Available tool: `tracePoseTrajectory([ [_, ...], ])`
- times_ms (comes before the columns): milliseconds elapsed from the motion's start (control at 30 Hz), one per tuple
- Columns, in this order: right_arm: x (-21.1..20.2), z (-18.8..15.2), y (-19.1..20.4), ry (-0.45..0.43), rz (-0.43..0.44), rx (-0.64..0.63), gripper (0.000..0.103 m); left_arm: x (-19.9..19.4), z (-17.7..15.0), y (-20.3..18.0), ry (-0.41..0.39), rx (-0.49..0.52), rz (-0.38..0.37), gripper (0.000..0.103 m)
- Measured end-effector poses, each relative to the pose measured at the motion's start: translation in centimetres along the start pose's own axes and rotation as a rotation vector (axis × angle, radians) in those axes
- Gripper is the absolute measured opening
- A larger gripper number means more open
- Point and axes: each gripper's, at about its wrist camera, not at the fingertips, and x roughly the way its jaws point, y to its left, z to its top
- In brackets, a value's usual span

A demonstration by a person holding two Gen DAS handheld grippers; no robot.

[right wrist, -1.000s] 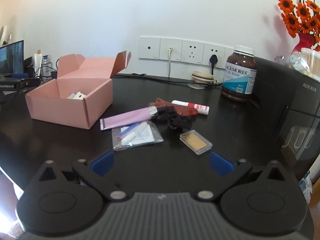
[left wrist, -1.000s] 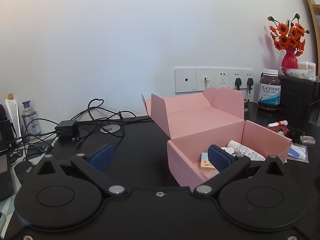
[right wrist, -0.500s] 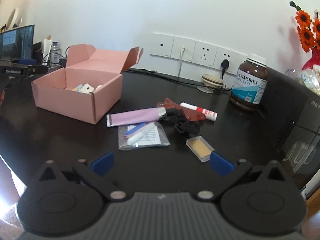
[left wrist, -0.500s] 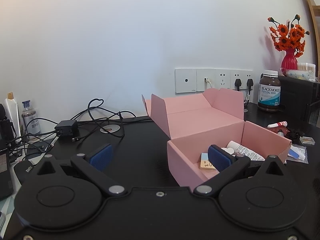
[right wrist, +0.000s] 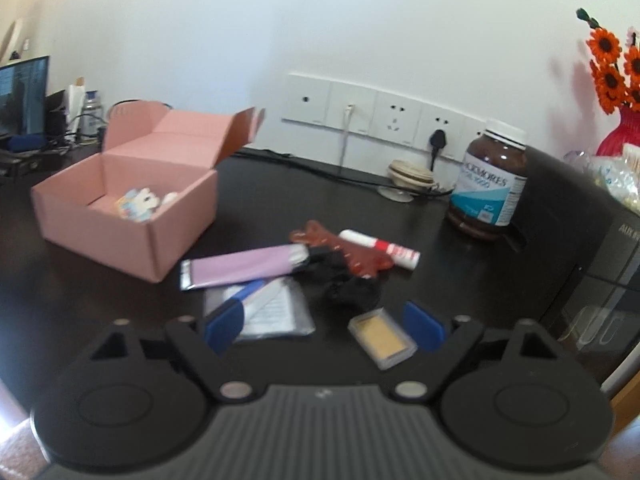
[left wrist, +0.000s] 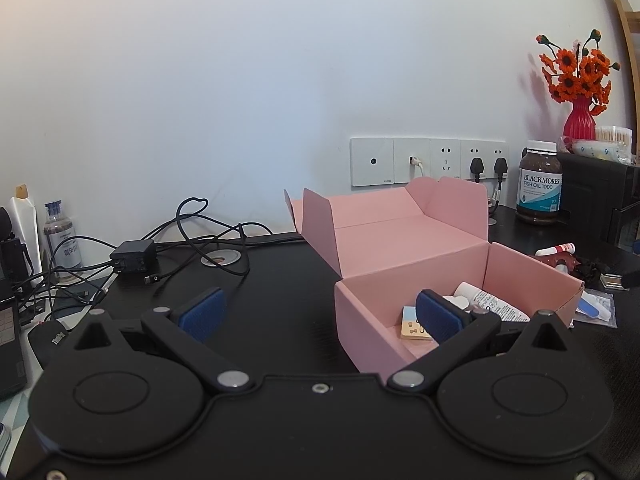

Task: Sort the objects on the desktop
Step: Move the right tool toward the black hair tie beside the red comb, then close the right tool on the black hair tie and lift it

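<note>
One pink box [right wrist: 120, 216] stands open at the left of the dark surface [right wrist: 460, 280], with a white tube [left wrist: 490, 304] and what looks like a sticker card inside. Right of it lie one lilac tube [right wrist: 244, 266], one clear packet [right wrist: 276, 312], one red-brown clip [right wrist: 344, 254], one red-and-white stick [right wrist: 382, 247], one black scrunchie [right wrist: 354, 292] and one small clear case [right wrist: 382, 338]. One brown bottle [right wrist: 490, 186] stands farthest right. The left gripper [left wrist: 318, 314] has its jaws wide apart, empty. The right gripper [right wrist: 322, 326] has just been closing its jaws, still apart and gripping nothing.
</note>
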Motion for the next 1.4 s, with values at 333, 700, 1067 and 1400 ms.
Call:
tracePoseTrajectory([
  [333, 5.3, 1.8, -2.1, 0.095, -0.009, 0.116, 0.069, 0.1, 0.0, -0.1, 0.000, 0.005, -0.002, 0.103],
  [700, 7.5, 2.0, -1.5, 0.156, -0.028, 0.134, 0.057, 0.1, 0.0, -0.1, 0.001, 0.003, -0.002, 0.103],
  [1067, 7.2, 2.0, -1.6, 0.167, -0.051, 0.173, 0.035, -0.2, -0.1, -0.2, -0.013, 0.008, 0.008, 0.103],
  [1400, 5.7, 2.8, -0.8, 0.109, -0.027, 0.181, 0.035, -0.8, -0.1, -0.5, -0.054, 0.016, -0.002, 0.103],
])
